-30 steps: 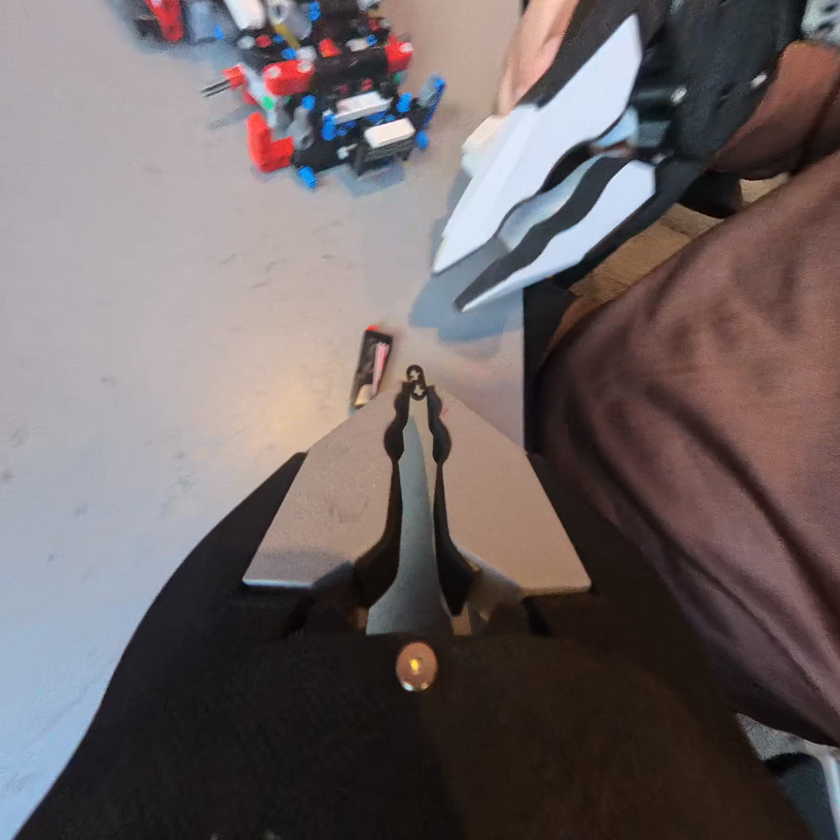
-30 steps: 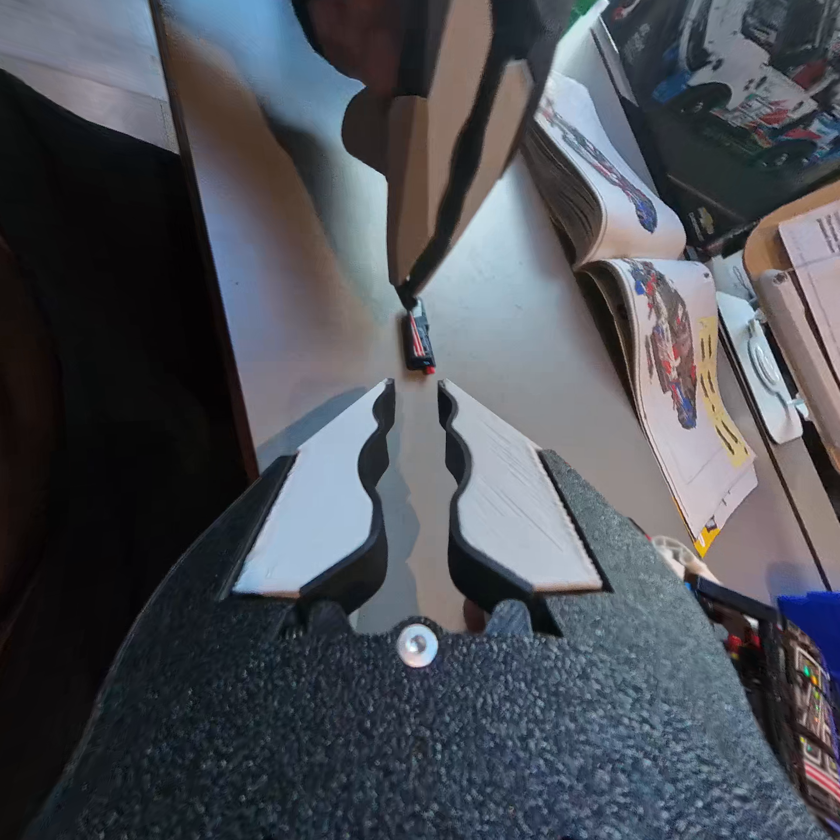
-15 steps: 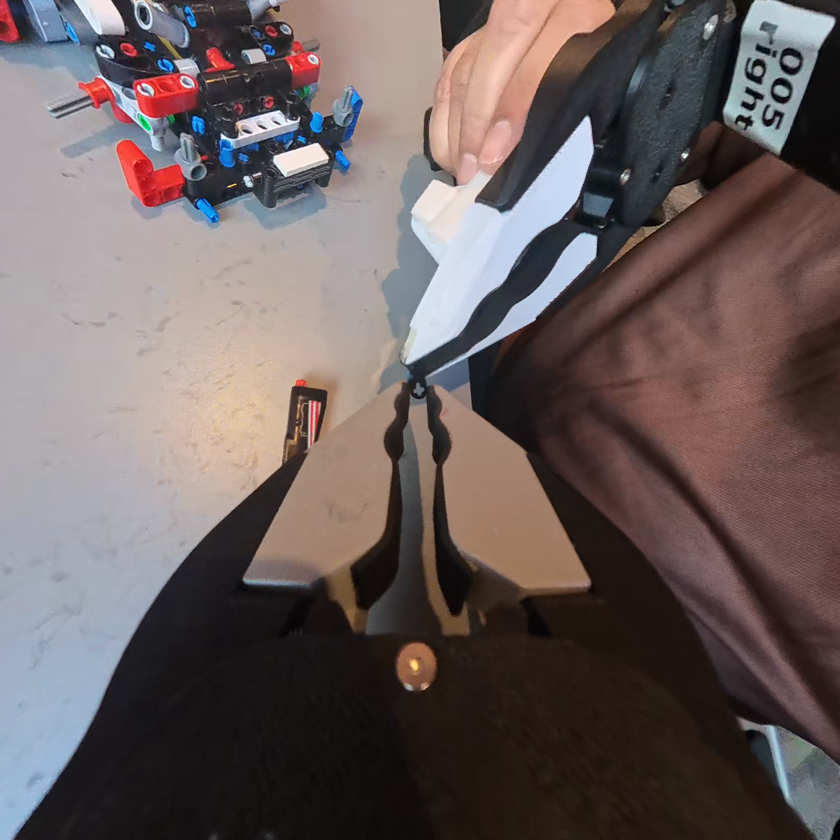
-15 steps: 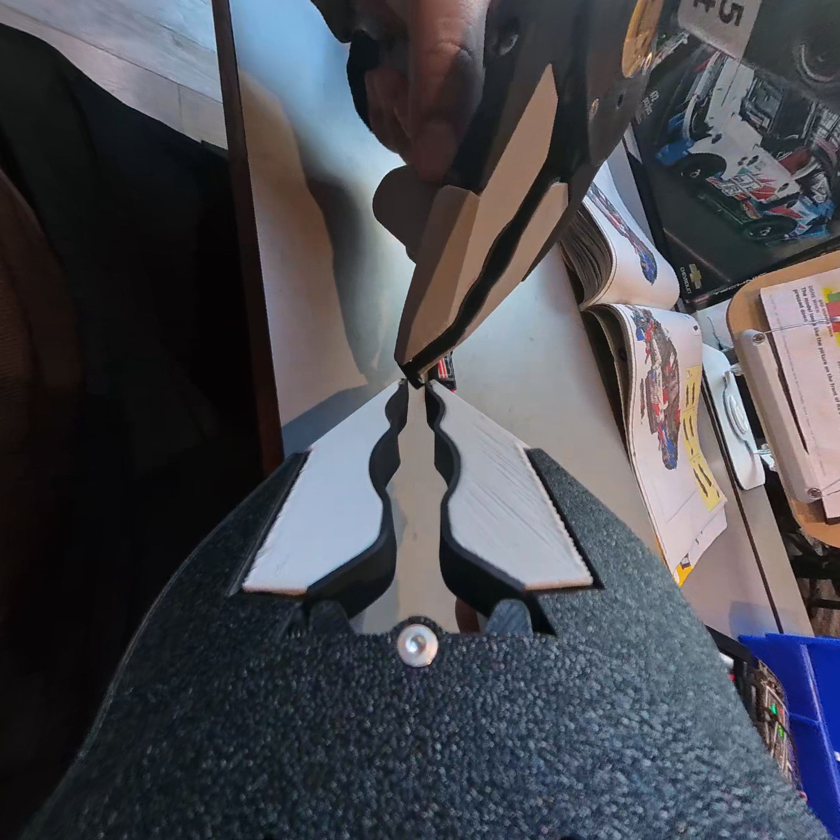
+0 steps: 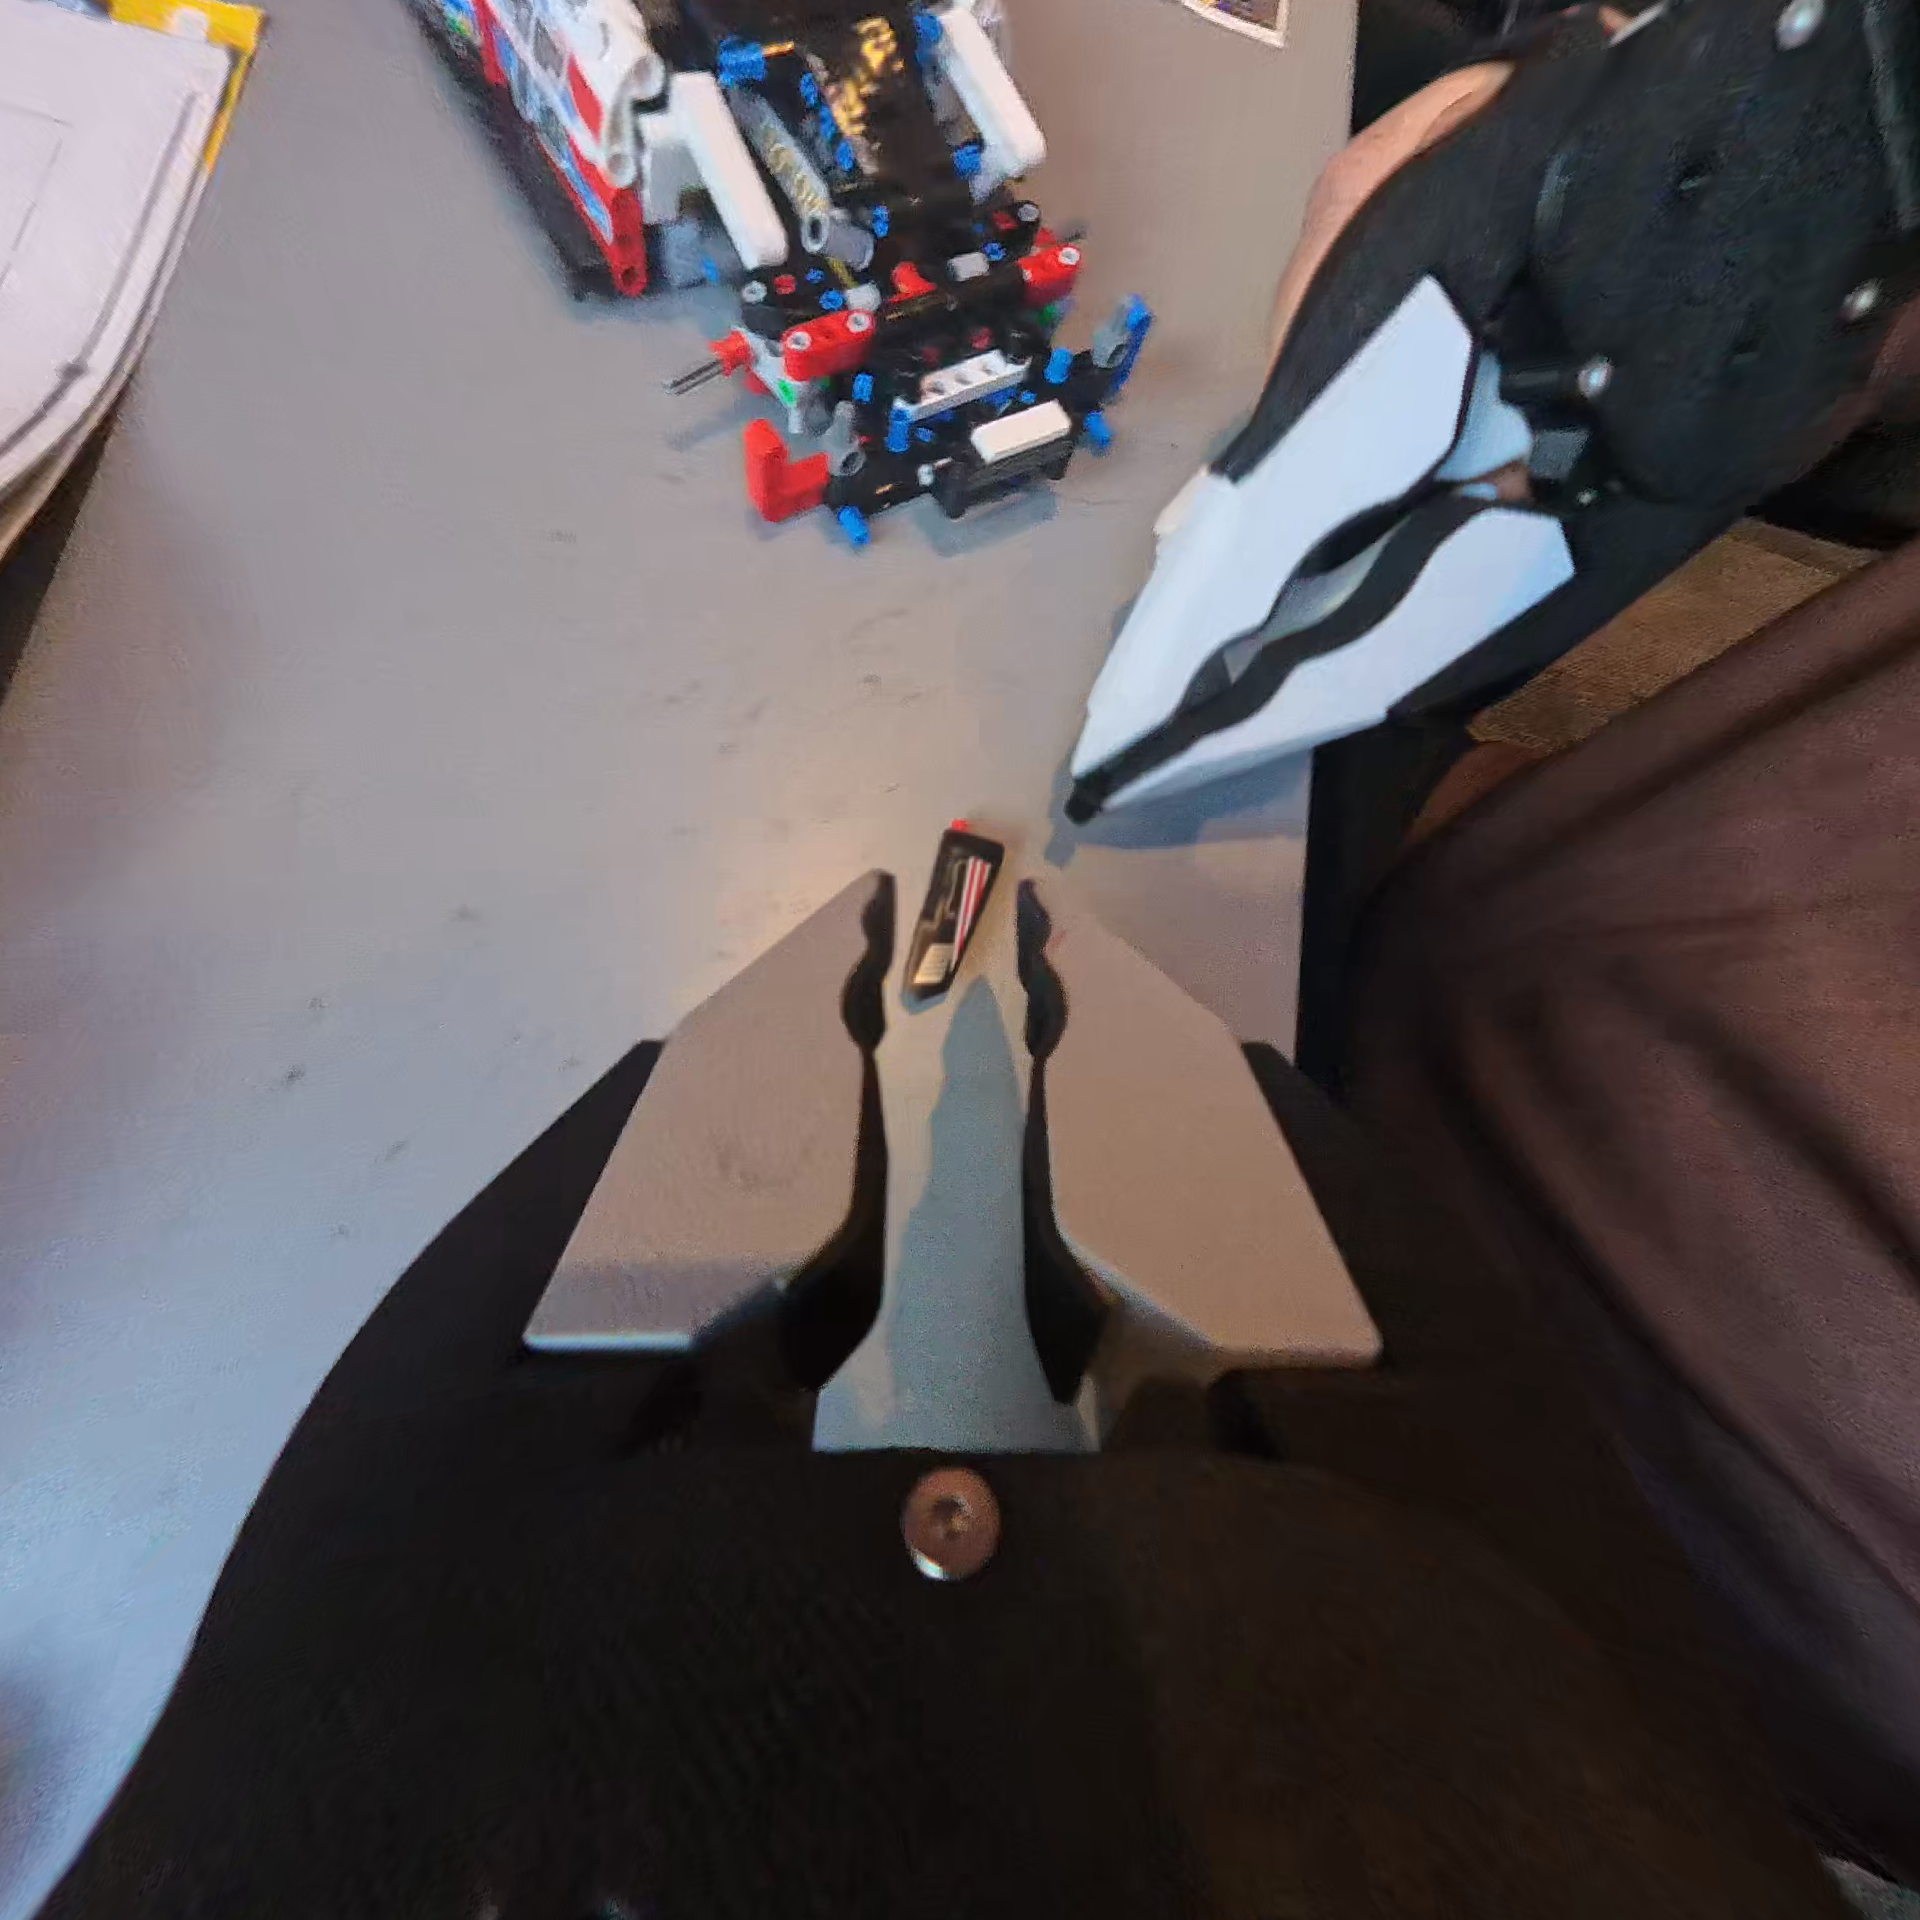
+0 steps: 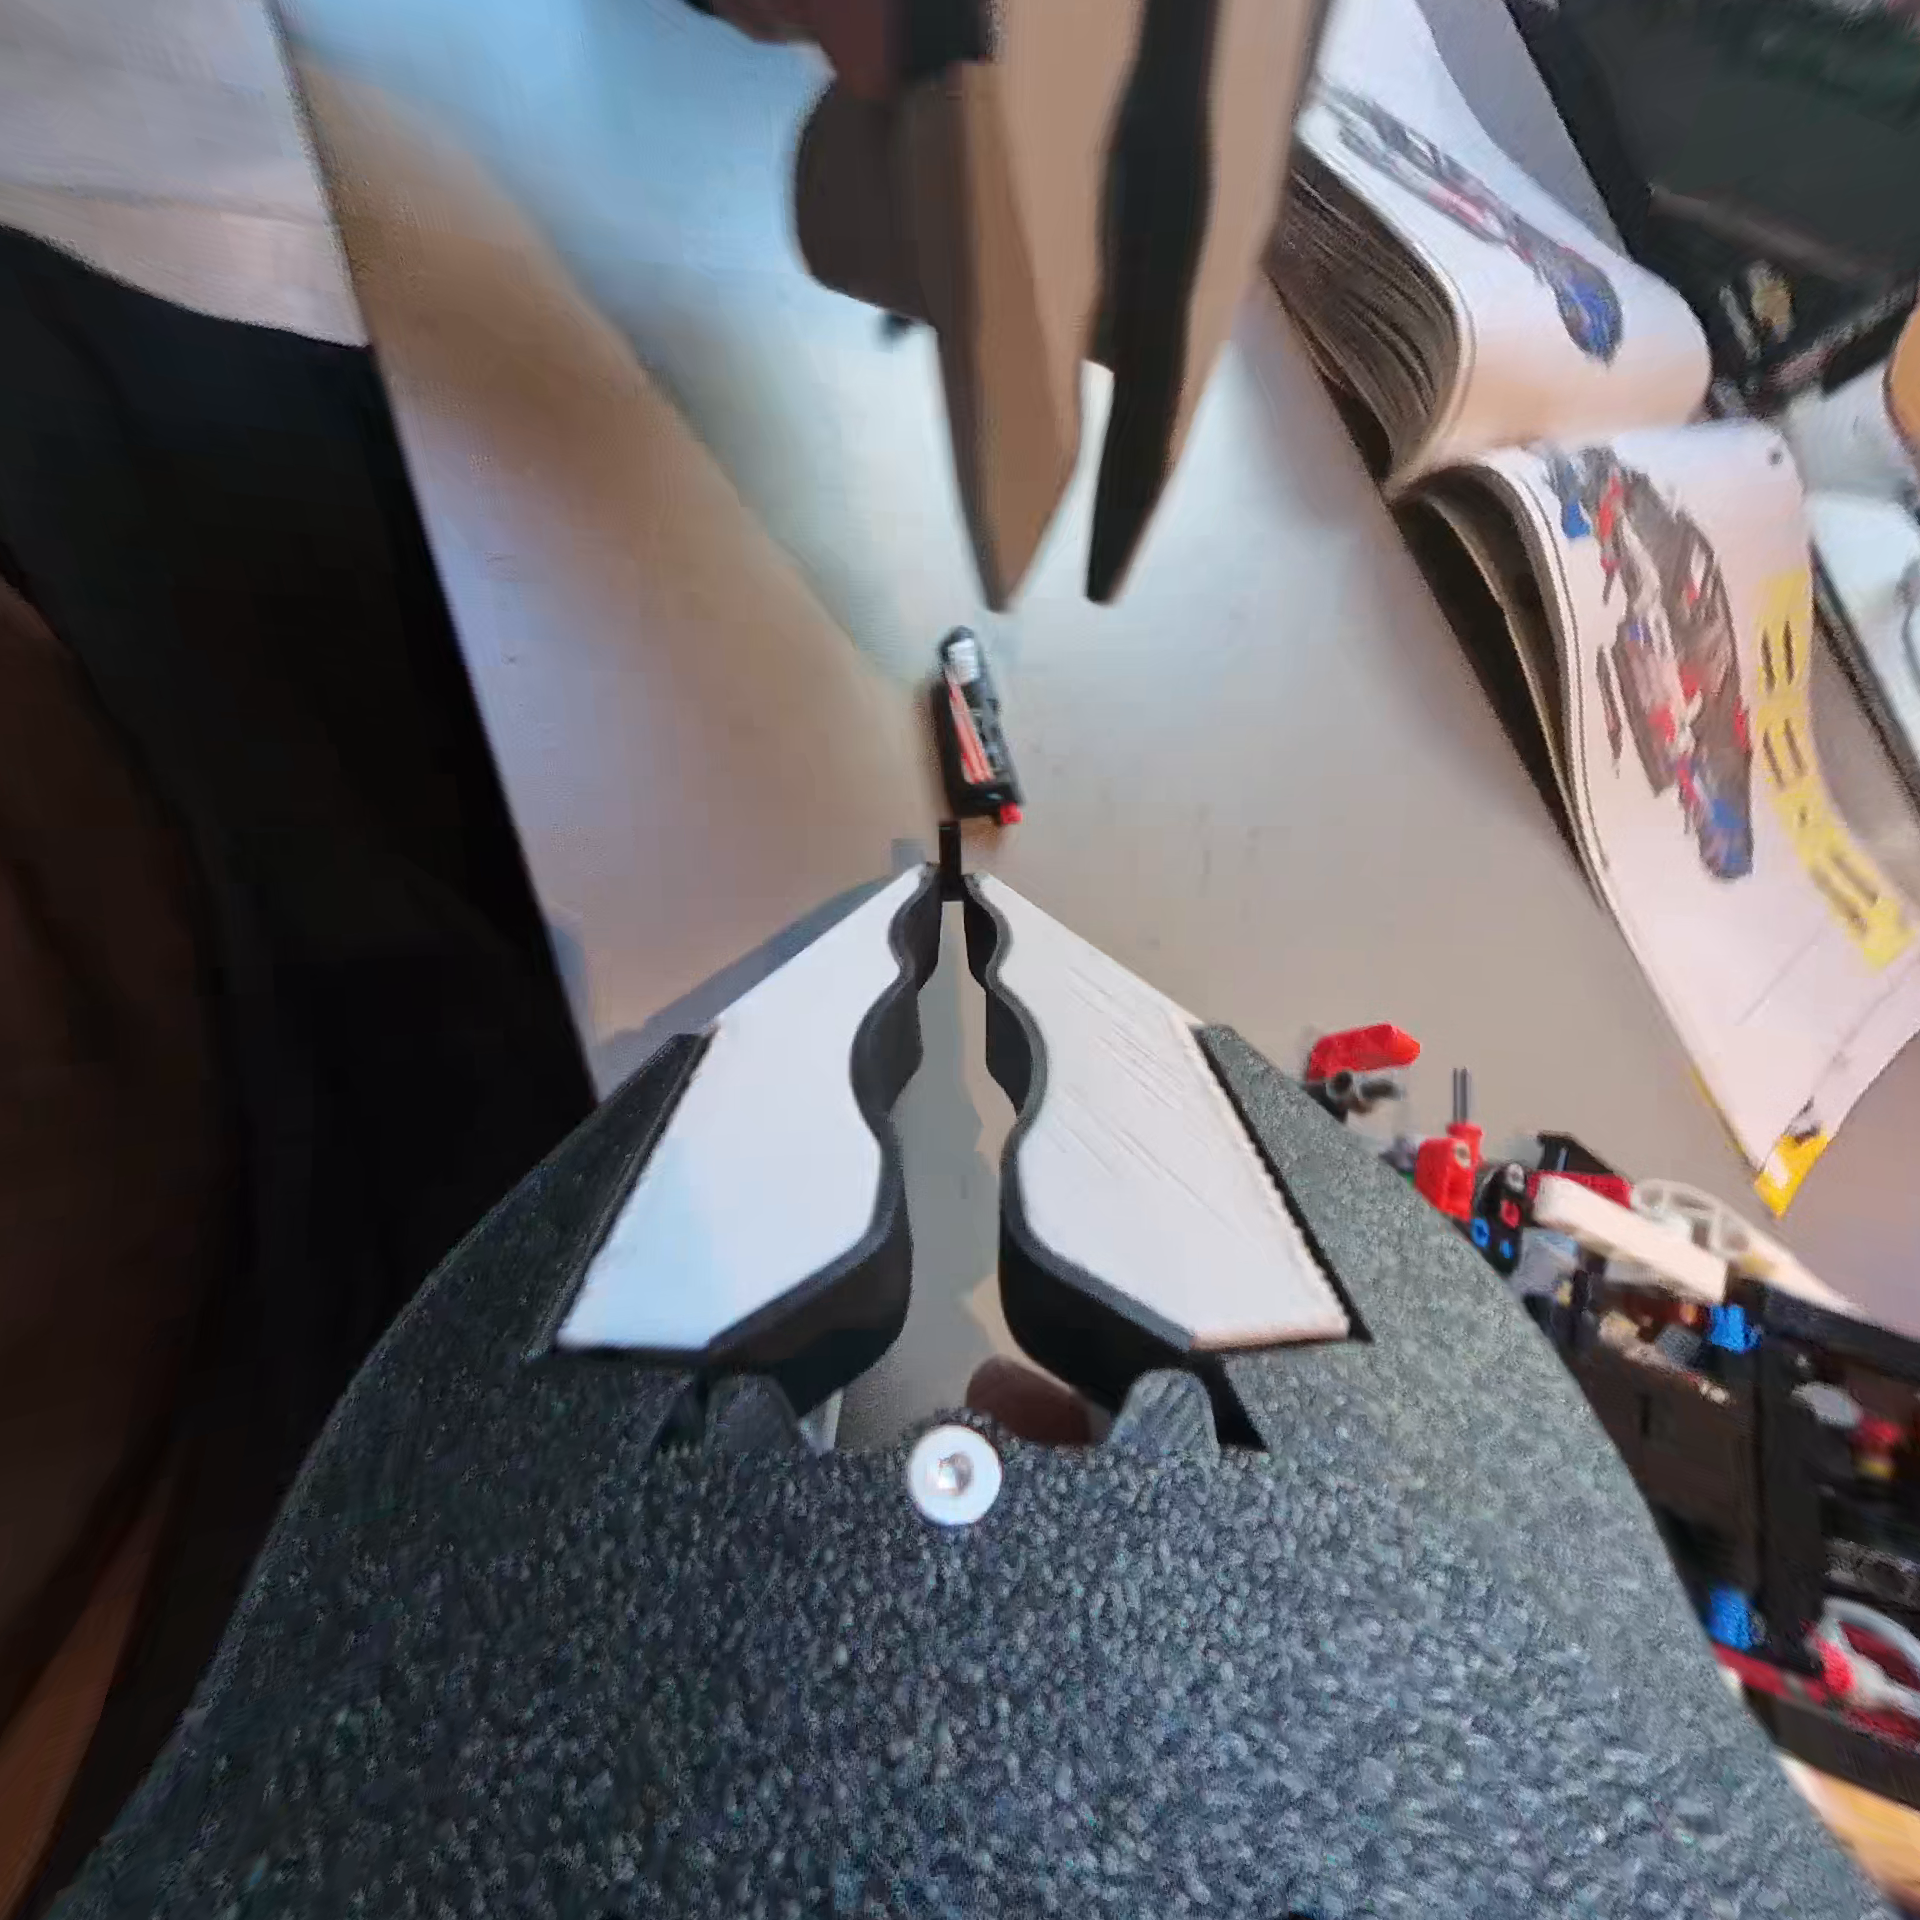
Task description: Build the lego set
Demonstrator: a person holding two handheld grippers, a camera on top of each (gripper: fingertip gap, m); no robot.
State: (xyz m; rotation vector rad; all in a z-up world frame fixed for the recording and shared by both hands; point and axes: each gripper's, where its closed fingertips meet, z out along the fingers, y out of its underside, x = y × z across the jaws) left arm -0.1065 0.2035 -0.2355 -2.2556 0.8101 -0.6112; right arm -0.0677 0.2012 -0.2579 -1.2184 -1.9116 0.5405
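Observation:
My right gripper [image 6: 951,883] is shut on a small black lego pin [image 6: 949,850] that sticks out past its tips. It also shows in the left wrist view [image 5: 1081,802], low over the grey table [image 5: 416,831]. My left gripper [image 5: 952,896] is open and empty. A short black lego piece with a red and white sticker [image 5: 956,914] lies on the table between its fingertips, and shows just ahead of the pin in the right wrist view [image 6: 977,727]. The left gripper [image 6: 1049,592] hangs open above that piece.
A partly built lego chassis in black, red and blue [image 5: 914,395] stands farther back, with a white and red car body [image 5: 675,135] behind it. An open instruction book [image 6: 1662,644] lies beside them. The table edge [image 5: 1304,883] and a person's brown-clad lap [image 5: 1610,1039] are on the right. Left tips to right tips: about 5 cm.
The left gripper held the small black pin; the right gripper closed on it and took it. The left gripper opened and moved over the sticker piece. The right gripper drew back.

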